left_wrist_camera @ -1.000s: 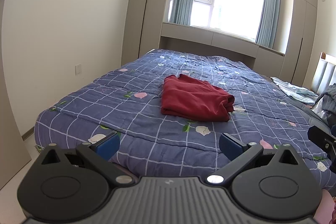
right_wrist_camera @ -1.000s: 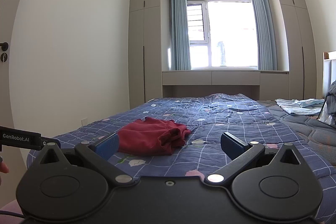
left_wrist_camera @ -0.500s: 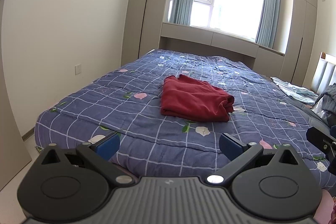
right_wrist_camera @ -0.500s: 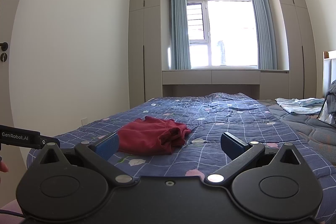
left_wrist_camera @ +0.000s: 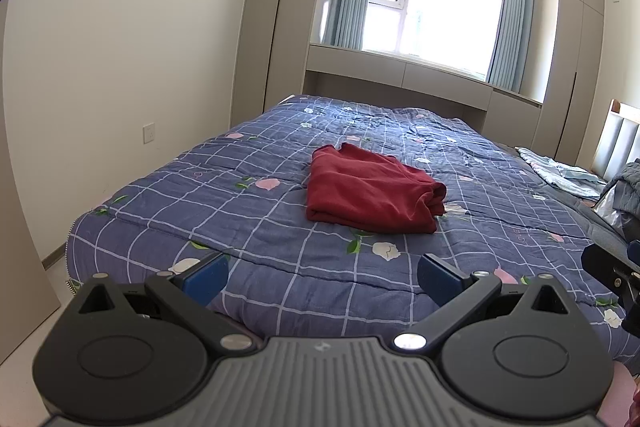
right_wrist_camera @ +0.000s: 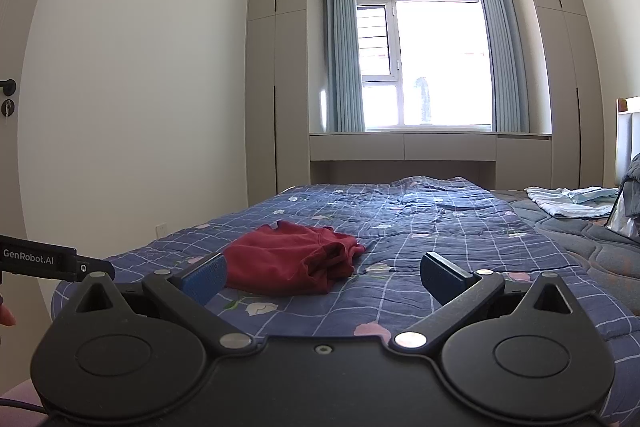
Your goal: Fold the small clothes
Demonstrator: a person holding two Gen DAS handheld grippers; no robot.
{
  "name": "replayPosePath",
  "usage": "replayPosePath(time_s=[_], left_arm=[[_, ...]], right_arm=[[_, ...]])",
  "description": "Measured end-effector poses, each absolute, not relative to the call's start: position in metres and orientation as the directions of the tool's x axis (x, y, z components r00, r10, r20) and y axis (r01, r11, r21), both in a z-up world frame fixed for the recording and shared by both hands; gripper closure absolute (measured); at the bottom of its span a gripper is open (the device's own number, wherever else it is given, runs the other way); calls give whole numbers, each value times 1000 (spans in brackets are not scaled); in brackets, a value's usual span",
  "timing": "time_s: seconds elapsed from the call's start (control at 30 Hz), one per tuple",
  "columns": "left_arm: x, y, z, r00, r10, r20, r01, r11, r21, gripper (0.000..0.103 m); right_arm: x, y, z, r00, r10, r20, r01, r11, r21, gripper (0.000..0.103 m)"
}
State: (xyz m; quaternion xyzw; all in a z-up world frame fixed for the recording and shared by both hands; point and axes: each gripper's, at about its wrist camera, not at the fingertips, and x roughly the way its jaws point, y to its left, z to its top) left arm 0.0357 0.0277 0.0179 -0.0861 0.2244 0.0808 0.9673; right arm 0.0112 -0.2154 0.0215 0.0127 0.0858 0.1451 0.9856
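Garment: red garment (left_wrist_camera: 370,193) lies in a folded, layered bundle on the bed (left_wrist_camera: 248,227), ahead of and well beyond my fingers.
Stage: fits a fold just finished, or a rough bundle awaiting tidying; I can't tell which.
Left fingers (left_wrist_camera: 322,273): spread wide, holding nothing.
Right fingers (right_wrist_camera: 324,275): spread wide, empty.
Care: pinch only cloth edges, not the quilt.

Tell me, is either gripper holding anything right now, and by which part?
Nothing is held. The left gripper and right gripper are both open and empty, short of the red garment, which lies on the quilt.
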Motion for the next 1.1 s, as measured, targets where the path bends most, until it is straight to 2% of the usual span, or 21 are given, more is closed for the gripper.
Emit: replayPosePath(time_s=[0.77, 1.1], left_arm=[[38, 27, 16, 885, 111, -451, -190, 973, -132, 0], [34, 22, 21, 898, 104, -428, -176, 975, -133, 0]], right_arm=[[12, -215, 21, 943, 287, -168, -283, 958, 50, 0], [12, -214, 20, 943, 287, -169, -282, 958, 50, 0]])
